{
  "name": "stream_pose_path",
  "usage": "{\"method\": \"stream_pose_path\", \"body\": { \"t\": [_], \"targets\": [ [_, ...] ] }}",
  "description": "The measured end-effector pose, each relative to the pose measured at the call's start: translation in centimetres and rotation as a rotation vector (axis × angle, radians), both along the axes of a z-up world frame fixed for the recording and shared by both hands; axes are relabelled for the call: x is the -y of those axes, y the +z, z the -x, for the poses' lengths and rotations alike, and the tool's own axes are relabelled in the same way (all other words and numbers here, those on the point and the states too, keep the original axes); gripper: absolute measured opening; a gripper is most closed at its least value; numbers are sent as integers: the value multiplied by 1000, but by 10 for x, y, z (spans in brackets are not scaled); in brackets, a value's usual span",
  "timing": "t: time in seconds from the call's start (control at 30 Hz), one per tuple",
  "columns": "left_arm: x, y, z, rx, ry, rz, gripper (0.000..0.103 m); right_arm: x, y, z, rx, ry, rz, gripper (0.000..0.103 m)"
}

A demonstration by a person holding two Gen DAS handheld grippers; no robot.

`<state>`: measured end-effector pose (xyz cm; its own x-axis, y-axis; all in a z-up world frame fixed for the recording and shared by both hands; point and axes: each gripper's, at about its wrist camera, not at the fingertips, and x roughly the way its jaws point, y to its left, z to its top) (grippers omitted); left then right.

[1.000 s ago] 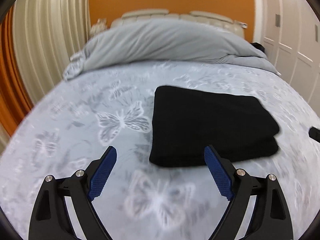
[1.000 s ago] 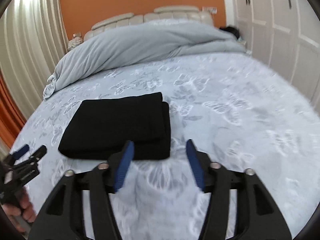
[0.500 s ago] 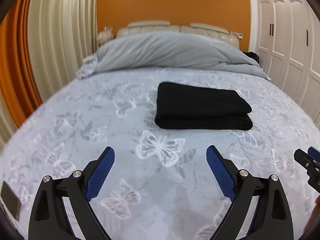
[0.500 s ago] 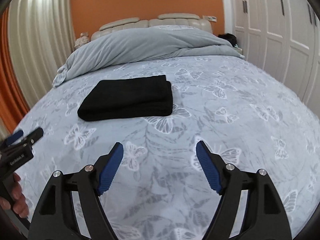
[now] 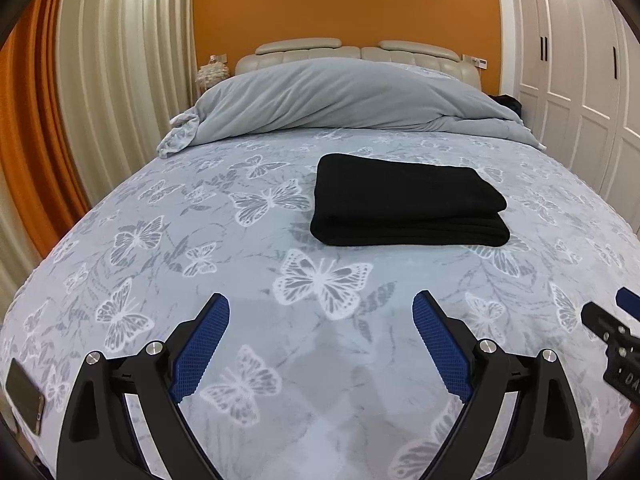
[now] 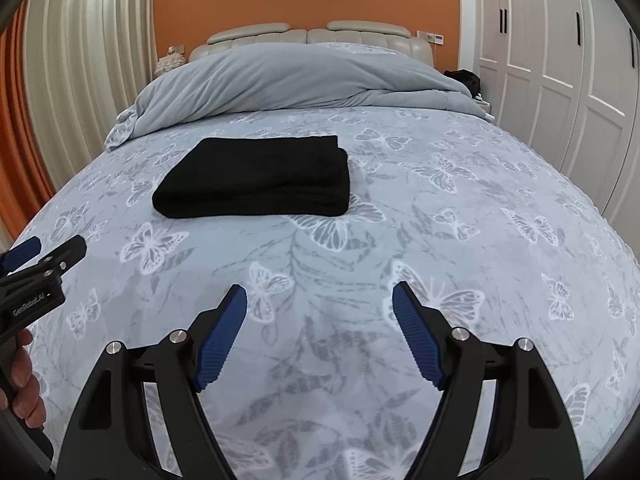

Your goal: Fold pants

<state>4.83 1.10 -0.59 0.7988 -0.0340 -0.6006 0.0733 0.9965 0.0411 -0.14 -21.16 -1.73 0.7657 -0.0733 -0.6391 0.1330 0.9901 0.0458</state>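
Left wrist view. Left gripper (image 5: 321,312) over the bed (image 5: 168,240), jaws wide, nothing between them. Pants (image 5: 404,200) folded into a thick black rectangle, lying flat mid-bed, well apart from the pads (image 5: 200,344). Duvet (image 5: 340,96) bunched at the headboard (image 5: 348,50), behind the pants and not touching them. Phone (image 5: 24,396) at the near left edge of the bed. Tip of the other tool at the right margin.

Right wrist view. Right gripper (image 6: 320,312) likewise over bare bedspread, jaws wide and empty (just been opening, no cloth between them). Pants (image 6: 256,178) ahead and left, near edges stacked and fairly even, right side showing layered folds. Left gripper (image 6: 44,252) in at the left margin, a hand (image 6: 24,392) on its handle. Wardrobe (image 6: 560,80) along the right wall, doors closed.

Step in hand, as judged: folding complete, both tools clear of the garment; release stage. Next move calls for little: at most a light press to flatten the top layer, approached from above so as not to drag the stack, otherwise hands off.

Containers: none on the bed; wardrobe contents hidden.
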Motion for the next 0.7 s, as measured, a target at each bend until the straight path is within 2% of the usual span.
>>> {"method": "stream_pose_path", "body": {
  "t": [0.13, 0.7],
  "targets": [
    [-2, -2, -1, -18, -1, 29, 91, -3, 0, 1, 0, 8, 7, 73],
    [4, -2, 2, -18, -32, 21, 91, -6, -2, 3, -10, 12, 7, 73]
  ]
}}
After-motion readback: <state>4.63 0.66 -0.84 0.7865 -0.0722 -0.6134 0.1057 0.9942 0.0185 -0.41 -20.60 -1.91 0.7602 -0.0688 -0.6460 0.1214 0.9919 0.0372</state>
